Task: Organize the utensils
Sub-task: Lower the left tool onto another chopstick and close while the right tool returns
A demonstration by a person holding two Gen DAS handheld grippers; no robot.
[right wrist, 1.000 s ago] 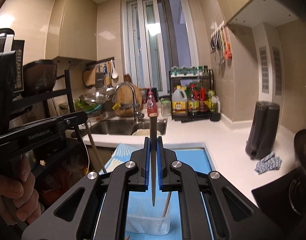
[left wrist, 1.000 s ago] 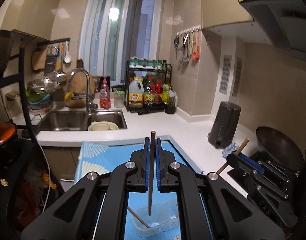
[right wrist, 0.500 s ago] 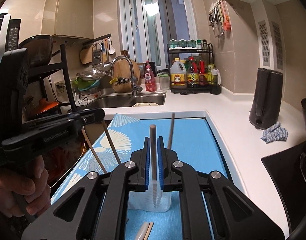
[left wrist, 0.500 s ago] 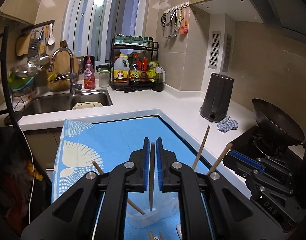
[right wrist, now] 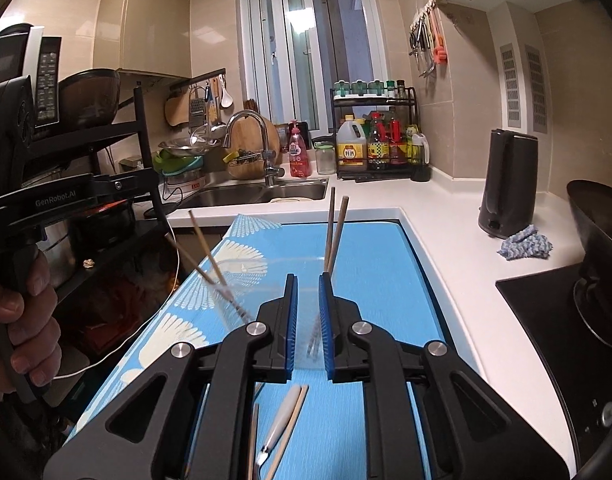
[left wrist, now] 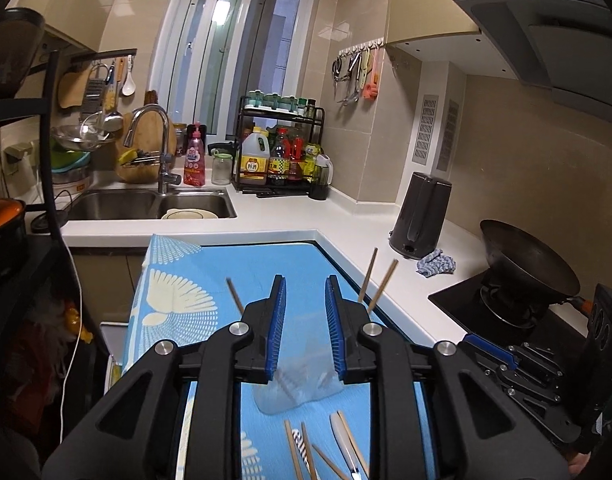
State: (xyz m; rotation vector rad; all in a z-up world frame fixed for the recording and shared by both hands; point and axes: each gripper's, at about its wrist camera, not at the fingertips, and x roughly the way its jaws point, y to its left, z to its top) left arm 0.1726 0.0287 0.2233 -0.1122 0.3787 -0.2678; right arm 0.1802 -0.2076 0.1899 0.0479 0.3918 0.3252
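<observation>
Blue cloth [left wrist: 265, 276] with a white fan print covers the desk, and a clear plastic container [left wrist: 301, 384] stands on it holding wooden chopsticks [right wrist: 333, 232] that lean out to the left and right. Loose chopsticks [left wrist: 295, 456] and a white-handled utensil [right wrist: 279, 416] lie flat on the near cloth. Both claws hover just above the container: the left claw [left wrist: 305, 330] has just been spreading, its blue pads apart with nothing between them; the right claw [right wrist: 307, 326] has likewise just released, empty. A person's hand [right wrist: 23, 320] grips the left handle.
</observation>
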